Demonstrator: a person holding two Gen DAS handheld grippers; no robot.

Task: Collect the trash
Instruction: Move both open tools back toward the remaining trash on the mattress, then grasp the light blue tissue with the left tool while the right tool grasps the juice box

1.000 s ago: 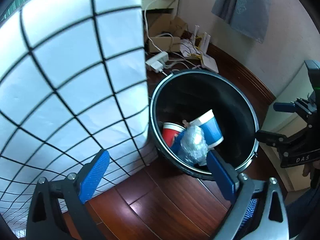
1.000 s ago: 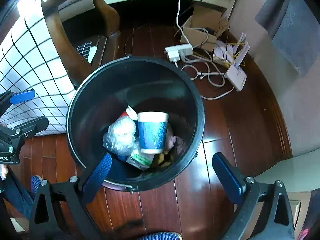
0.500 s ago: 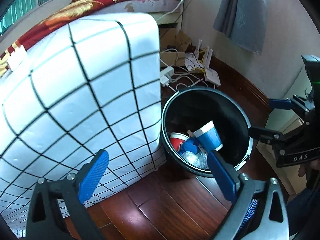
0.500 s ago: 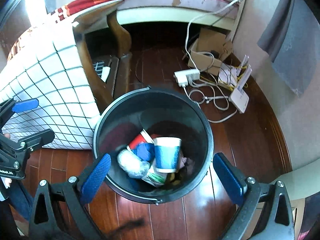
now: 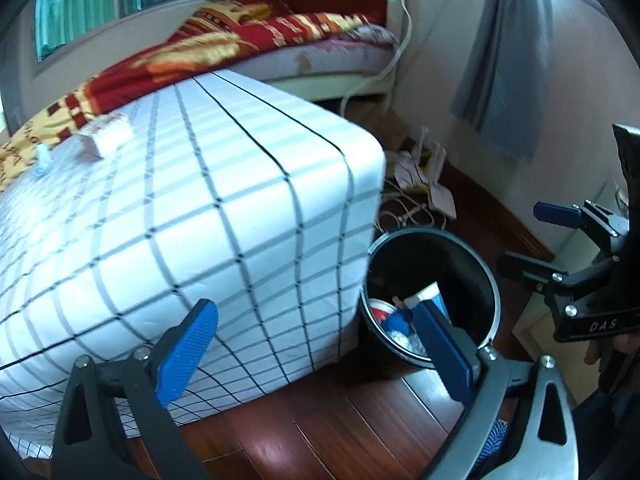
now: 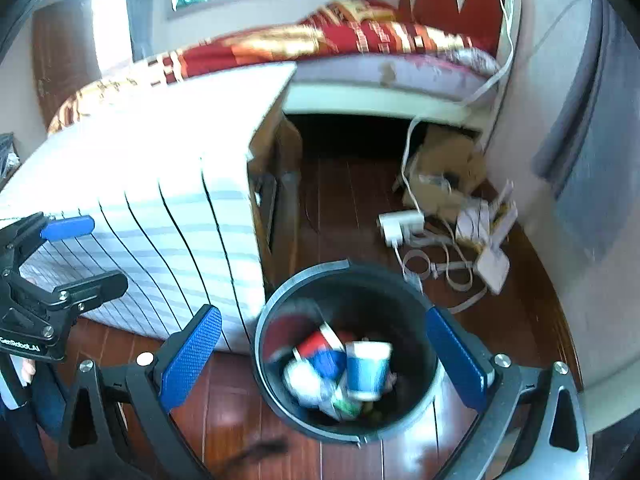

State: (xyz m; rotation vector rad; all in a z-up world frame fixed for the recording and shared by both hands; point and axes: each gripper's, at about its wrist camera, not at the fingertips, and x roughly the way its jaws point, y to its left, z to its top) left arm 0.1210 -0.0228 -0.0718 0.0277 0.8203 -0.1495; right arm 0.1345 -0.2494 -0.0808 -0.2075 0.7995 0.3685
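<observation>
A black round trash bin stands on the wood floor beside a table draped in a white checked cloth; it also shows in the left wrist view. Inside lie a blue paper cup, a red cup and crumpled plastic. My left gripper is open and empty, above the floor by the table corner. My right gripper is open and empty, above the bin. On the cloth lie a small white box and a small blue-white scrap.
A bed with a red and gold blanket stands behind the table. A power strip, cables, a white router and a cardboard box lie on the floor near the wall. A grey cloth hangs on the wall.
Both grippers have risen and pulled back from the bin, so it looks smaller and the table top and bed have come into view. Both stay open and empty.
</observation>
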